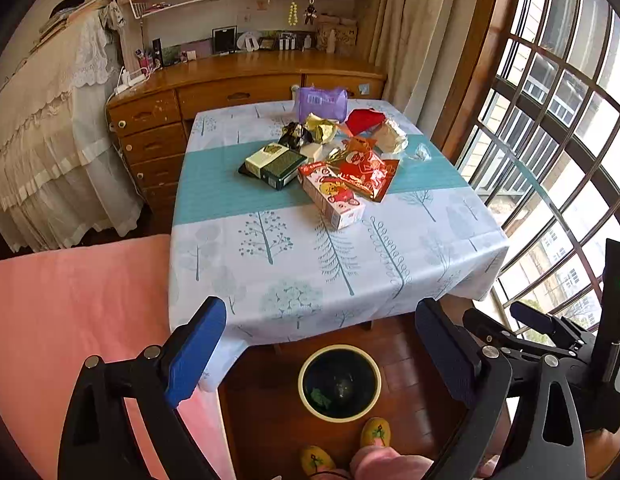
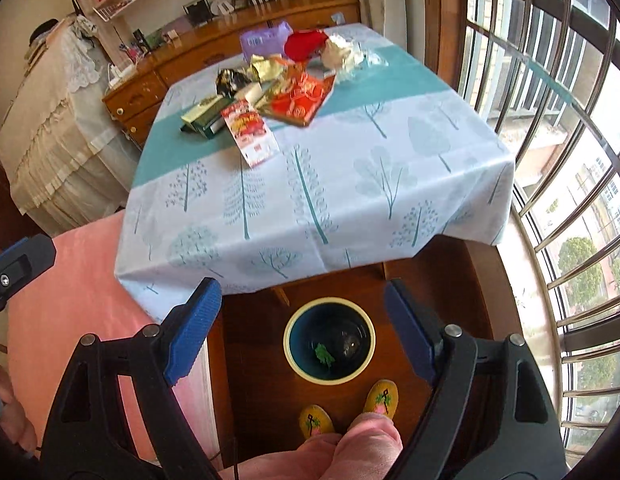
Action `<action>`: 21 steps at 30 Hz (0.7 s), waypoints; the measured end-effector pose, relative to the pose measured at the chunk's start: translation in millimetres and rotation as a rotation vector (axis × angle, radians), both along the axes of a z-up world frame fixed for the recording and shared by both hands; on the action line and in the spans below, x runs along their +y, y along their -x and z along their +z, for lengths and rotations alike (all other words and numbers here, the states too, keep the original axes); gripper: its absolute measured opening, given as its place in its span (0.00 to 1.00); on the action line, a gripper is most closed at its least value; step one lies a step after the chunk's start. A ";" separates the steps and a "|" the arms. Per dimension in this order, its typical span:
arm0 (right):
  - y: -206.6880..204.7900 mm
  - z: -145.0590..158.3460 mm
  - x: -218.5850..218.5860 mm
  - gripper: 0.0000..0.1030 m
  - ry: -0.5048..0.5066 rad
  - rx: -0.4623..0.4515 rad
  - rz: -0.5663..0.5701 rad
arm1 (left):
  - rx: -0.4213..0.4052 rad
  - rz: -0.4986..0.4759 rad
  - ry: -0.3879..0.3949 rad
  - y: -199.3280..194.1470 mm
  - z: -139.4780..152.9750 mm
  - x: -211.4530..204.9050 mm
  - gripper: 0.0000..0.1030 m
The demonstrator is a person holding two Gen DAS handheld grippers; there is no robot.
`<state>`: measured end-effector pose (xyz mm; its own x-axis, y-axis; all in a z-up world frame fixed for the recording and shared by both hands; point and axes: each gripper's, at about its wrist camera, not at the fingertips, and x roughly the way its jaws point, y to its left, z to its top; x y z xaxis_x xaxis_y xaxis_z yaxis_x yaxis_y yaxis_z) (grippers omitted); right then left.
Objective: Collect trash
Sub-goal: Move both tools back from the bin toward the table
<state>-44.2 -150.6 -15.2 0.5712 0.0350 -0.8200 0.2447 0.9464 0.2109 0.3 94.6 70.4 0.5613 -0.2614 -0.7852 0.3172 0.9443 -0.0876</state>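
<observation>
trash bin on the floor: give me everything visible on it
The trash bin is round, with a cream outer wall and rim and a dark lining inside. It stands upright and open-topped on the wooden floor, just beyond the table's near edge and in front of two yellow slippers. It is almost empty: a small green scrap lies at the bottom. Nothing touches it; both grippers are above, open.

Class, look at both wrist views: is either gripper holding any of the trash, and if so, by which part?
Nothing is held. The left gripper and right gripper are both open and empty, above the round cream-rimmed bin on the floor.
</observation>
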 end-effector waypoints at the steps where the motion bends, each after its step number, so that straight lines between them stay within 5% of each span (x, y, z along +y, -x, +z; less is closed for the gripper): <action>1: -1.0 7.1 -2.5 0.79 0.007 -0.019 -0.002 | -0.014 -0.005 0.001 0.0 5.2 -0.5 0.94; 11: -7.7 64.0 0.4 0.79 0.100 -0.145 -0.004 | -0.120 -0.012 -0.007 -1.4 41.4 -2.9 0.94; 21: -14.5 76.6 -3.7 0.79 0.105 -0.176 0.006 | -0.043 0.008 -0.005 -36.1 21.9 -8.5 0.93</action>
